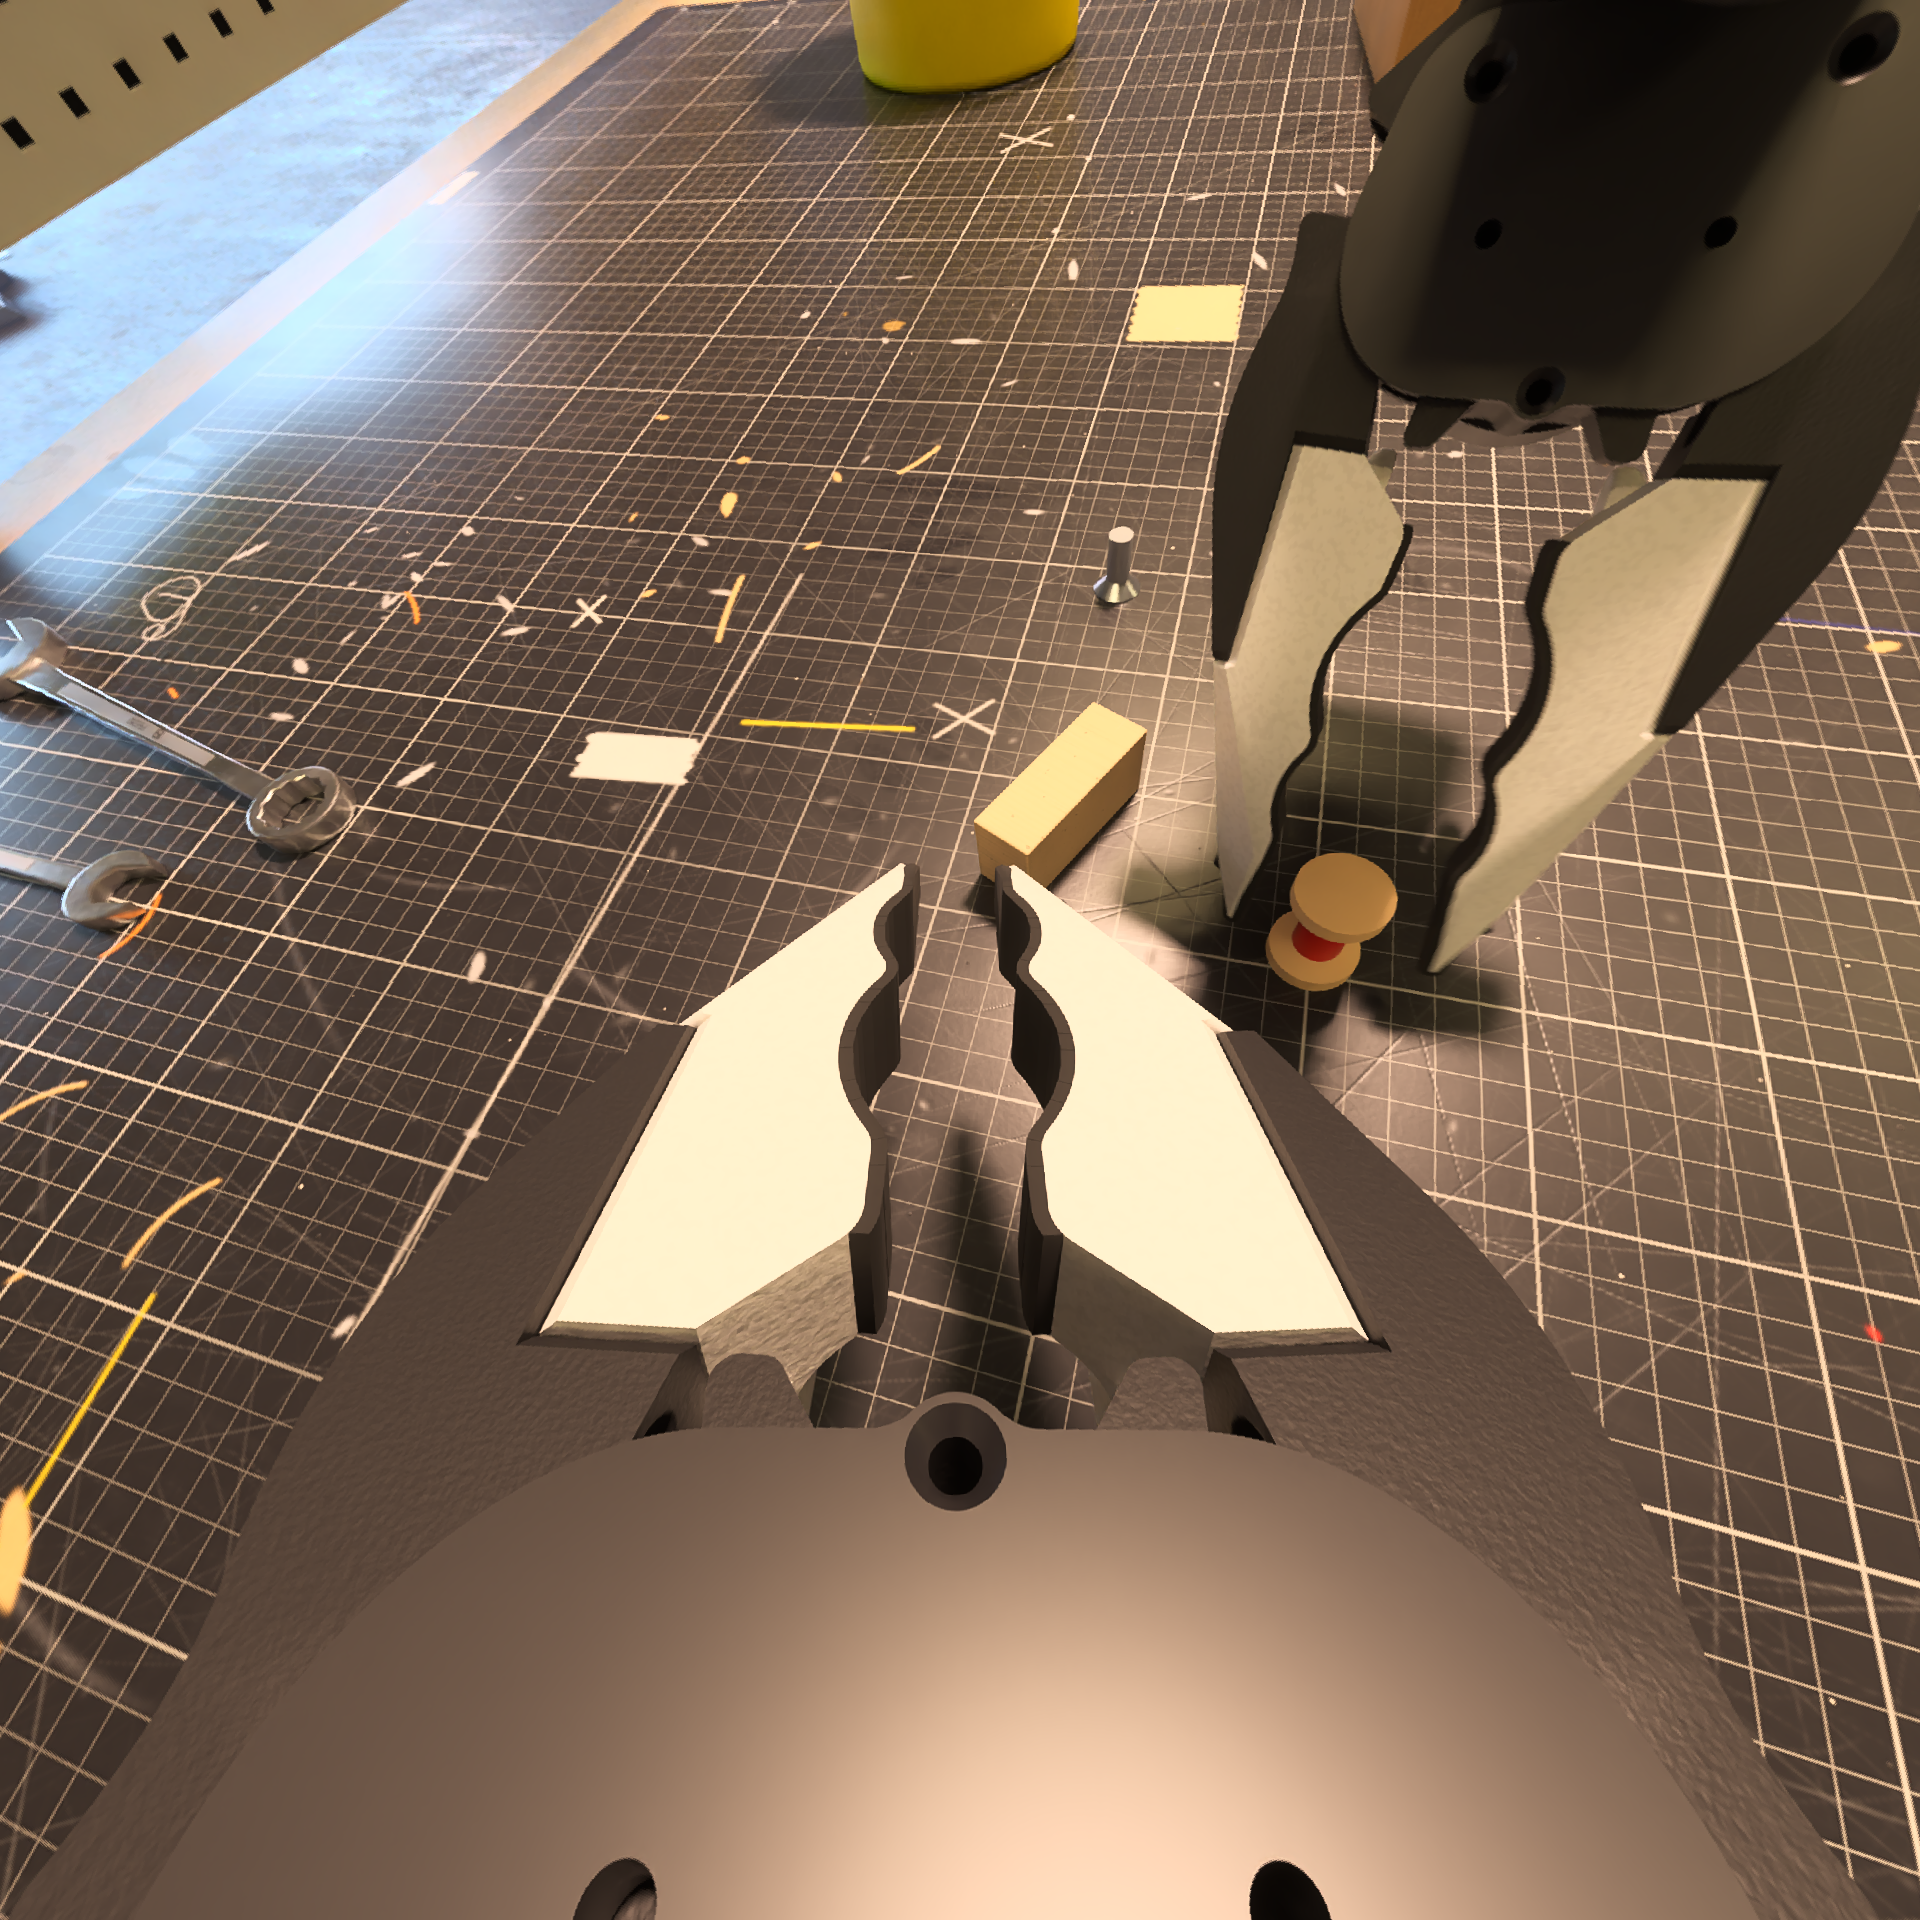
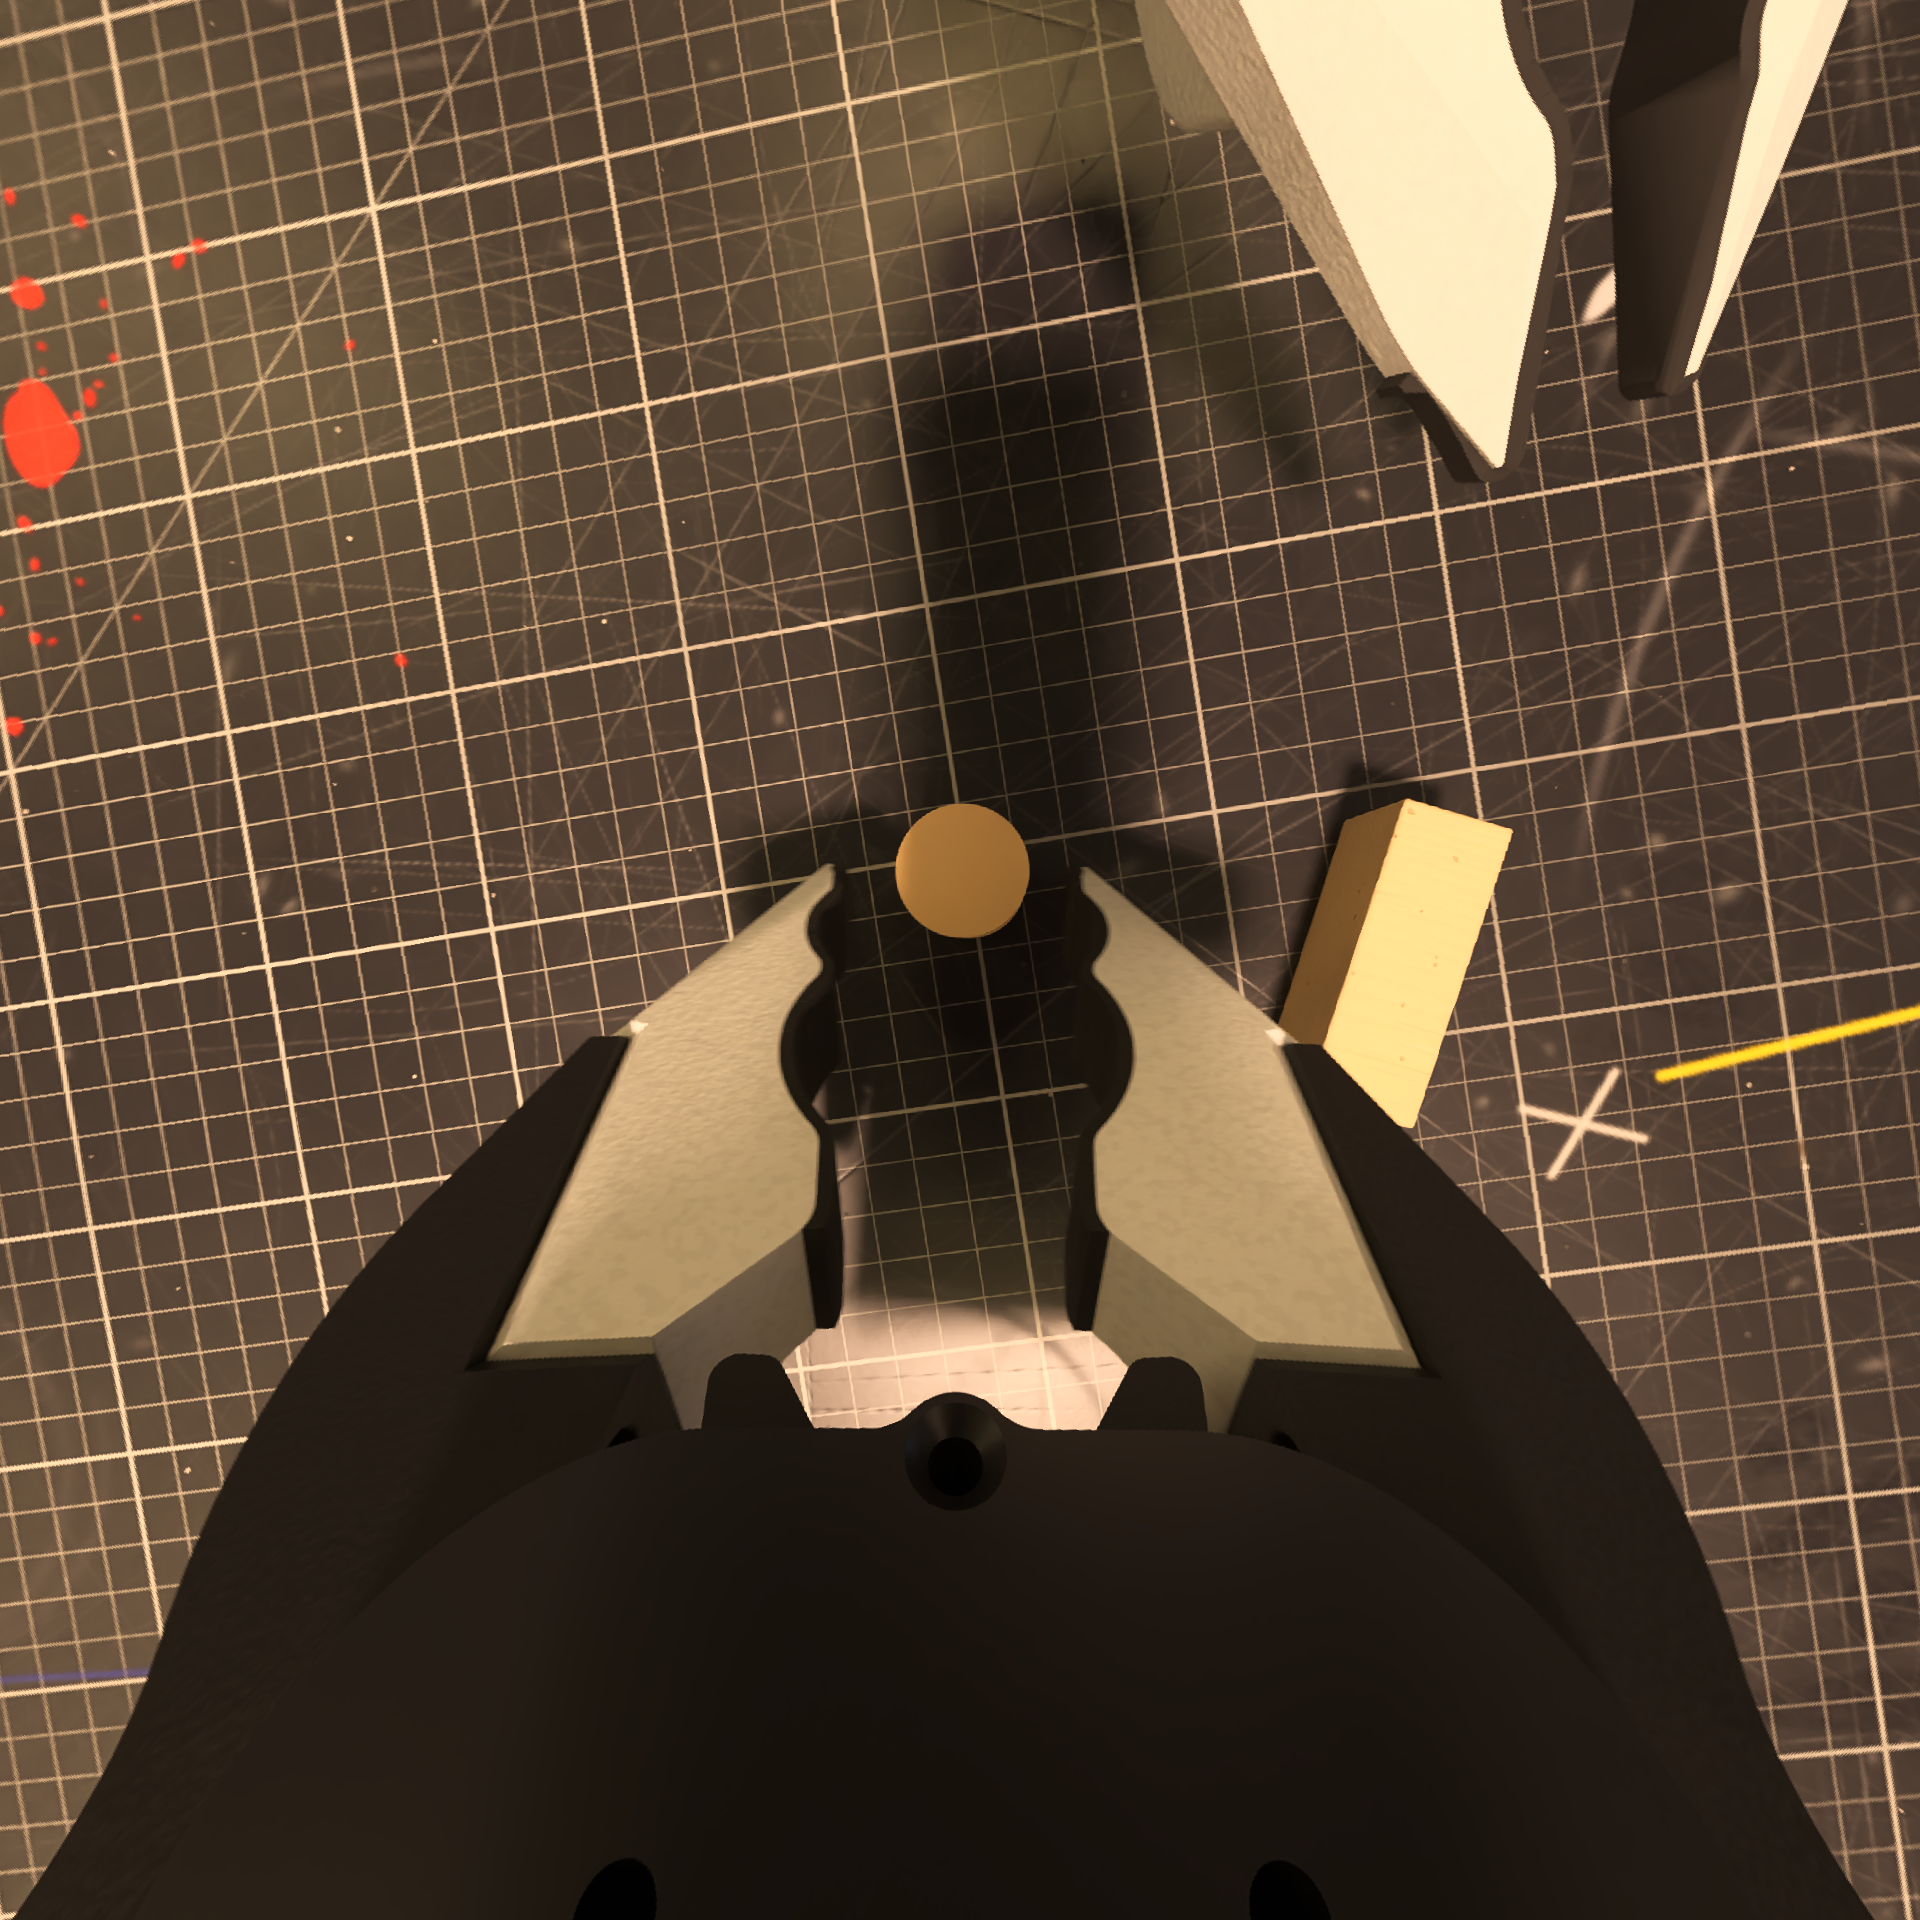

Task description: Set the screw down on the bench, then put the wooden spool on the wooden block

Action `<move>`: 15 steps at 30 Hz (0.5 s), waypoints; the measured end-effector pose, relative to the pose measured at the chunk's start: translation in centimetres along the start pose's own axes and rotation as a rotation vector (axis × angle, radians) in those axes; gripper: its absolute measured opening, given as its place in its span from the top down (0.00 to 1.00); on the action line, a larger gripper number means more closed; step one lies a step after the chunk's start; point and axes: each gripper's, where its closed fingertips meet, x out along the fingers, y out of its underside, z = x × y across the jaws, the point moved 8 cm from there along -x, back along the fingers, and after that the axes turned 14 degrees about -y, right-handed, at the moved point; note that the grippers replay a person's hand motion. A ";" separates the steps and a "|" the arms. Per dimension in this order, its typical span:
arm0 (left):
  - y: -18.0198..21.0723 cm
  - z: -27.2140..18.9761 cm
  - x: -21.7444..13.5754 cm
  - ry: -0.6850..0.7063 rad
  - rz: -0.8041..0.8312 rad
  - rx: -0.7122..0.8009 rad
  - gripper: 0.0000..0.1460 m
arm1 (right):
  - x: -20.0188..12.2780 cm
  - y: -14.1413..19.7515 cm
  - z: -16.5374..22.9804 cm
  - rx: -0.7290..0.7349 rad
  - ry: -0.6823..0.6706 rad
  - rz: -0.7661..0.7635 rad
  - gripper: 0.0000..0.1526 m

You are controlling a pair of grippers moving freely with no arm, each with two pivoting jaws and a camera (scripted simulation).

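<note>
The wooden spool [image 1: 1340, 896], with a red core, stands upright on the cutting mat; in the right wrist view only its round top [image 2: 961, 871] shows. My right gripper [image 1: 1335, 935] points straight down, open, with one fingertip on each side of the spool [image 2: 958, 875], apart from it. The wooden block [image 1: 1060, 795] lies on the mat just left of the spool [image 2: 1392, 956]. The screw [image 1: 1117, 566] stands head down on the mat beyond the block. My left gripper [image 1: 956, 875] is slightly open and empty, with its tips near the block's near end [image 2: 1569, 426].
A yellow cup [image 1: 961, 42] stands at the far edge. Two wrenches [image 1: 156, 738] [image 1: 104, 888] lie at the left. Tape patches [image 1: 634, 756] [image 1: 1184, 312] are stuck on the mat. Red paint spots [image 2: 42, 431] mark the mat. The bench edge [image 1: 260, 312] runs along the left.
</note>
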 end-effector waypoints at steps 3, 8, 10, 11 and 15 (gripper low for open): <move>-0.1 -0.1 -0.1 -0.002 -0.002 0.010 0.90 | 0.0 0.0 0.0 0.003 0.005 0.015 0.85; -0.1 -0.3 -0.1 -0.012 0.009 0.018 0.90 | -1.9 0.7 -0.1 0.044 0.018 -0.081 0.85; 0.0 -0.3 0.0 -0.016 0.021 0.015 0.89 | -4.1 0.7 -1.0 0.079 0.095 -0.161 0.85; 0.0 -0.4 0.1 -0.015 0.026 0.013 0.88 | -5.1 0.6 -1.5 0.100 0.138 -0.191 0.85; 0.2 -0.6 0.3 -0.006 0.036 0.023 0.86 | -6.8 -0.2 -3.6 0.142 0.196 -0.190 0.85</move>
